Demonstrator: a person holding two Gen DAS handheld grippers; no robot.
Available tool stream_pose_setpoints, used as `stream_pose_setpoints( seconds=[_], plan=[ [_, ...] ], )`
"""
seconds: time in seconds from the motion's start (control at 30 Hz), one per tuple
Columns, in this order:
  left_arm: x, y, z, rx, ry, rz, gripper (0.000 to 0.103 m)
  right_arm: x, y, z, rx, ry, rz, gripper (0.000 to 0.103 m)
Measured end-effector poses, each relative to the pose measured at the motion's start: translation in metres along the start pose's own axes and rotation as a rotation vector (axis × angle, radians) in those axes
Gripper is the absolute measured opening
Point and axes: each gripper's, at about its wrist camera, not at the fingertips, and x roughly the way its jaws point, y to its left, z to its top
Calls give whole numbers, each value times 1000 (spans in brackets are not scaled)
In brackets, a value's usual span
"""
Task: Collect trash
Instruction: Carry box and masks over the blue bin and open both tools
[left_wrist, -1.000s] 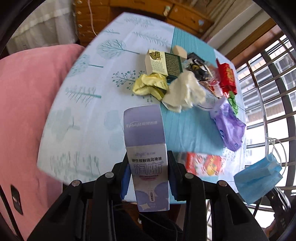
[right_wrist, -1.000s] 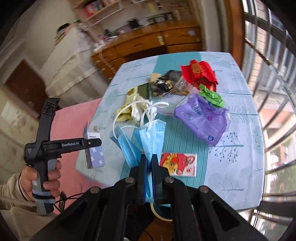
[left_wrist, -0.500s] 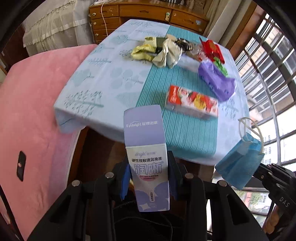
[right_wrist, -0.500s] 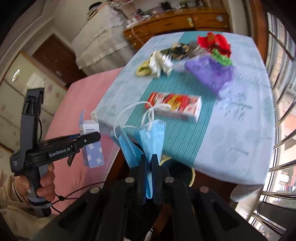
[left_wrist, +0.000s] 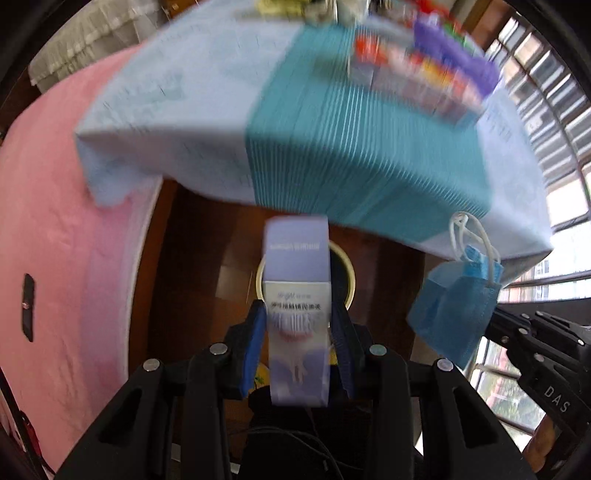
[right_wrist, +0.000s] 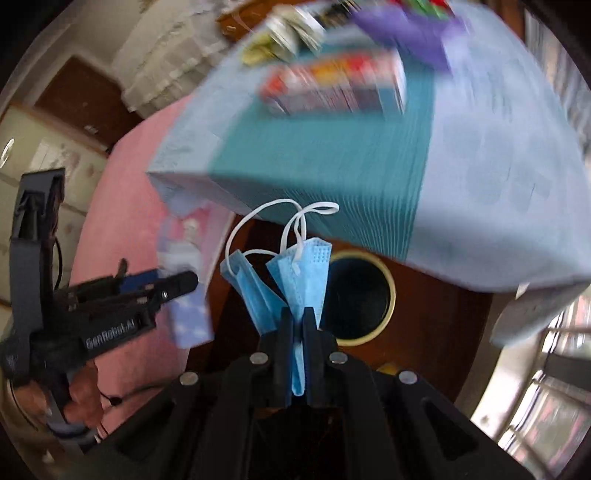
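Note:
My left gripper (left_wrist: 298, 325) is shut on a tall lilac carton (left_wrist: 297, 295) and points straight down over a round bin with a yellow rim (left_wrist: 349, 275) on the floor. In the right wrist view the same carton (right_wrist: 184, 280) shows at the left in that gripper (right_wrist: 173, 284). Blue face masks (right_wrist: 295, 280) with white ear loops hang from my right gripper (right_wrist: 298, 317), which is shut on them beside the dark mouth of the bin (right_wrist: 360, 297). The masks (left_wrist: 454, 310) also show at the right of the left wrist view.
A table with a pale blue and teal cloth (left_wrist: 351, 140) overhangs the bin; blurred trash lies on it, among it a red box (right_wrist: 332, 83) and a purple bag (right_wrist: 402, 26). A pink bed (left_wrist: 48, 221) lies to the left, window bars (left_wrist: 546, 92) to the right.
Both grippers have come back off the table and sunk below its front edge, carrying the carton and the masks. The bin on the floor has come into view under them.

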Motion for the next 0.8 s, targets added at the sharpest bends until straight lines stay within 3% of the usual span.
stream_pose_setpoints(
  seconds=[0.13, 0.4, 0.6, 0.63, 0.7, 0.73, 0.77, 0.8],
  plan=[
    [69, 3, -7, 10, 27, -7, 34, 70, -22, -15, 70, 47, -51, 5],
    [193, 13, -2, 11, 38, -9, 34, 209, -72, -33, 171, 62, -110, 5],
    [244, 27, 4, -19, 42, 20, 34, 277, -94, -32, 215, 95, -111, 5],
    [250, 29, 3, -25, 48, 28, 37, 285, -95, -29, 220, 105, -108, 5],
    [256, 33, -1, -38, 60, 44, 55, 294, -97, -27, 221, 108, -124, 9],
    [257, 35, -5, -46, 58, 51, 66, 295, -98, -29, 219, 103, -126, 19],
    [257, 38, -8, -53, 49, 62, 73, 296, -99, -29, 216, 100, -128, 41],
    [258, 40, -9, -55, 45, 70, 75, 297, -98, -28, 215, 99, -131, 53]
  ],
)
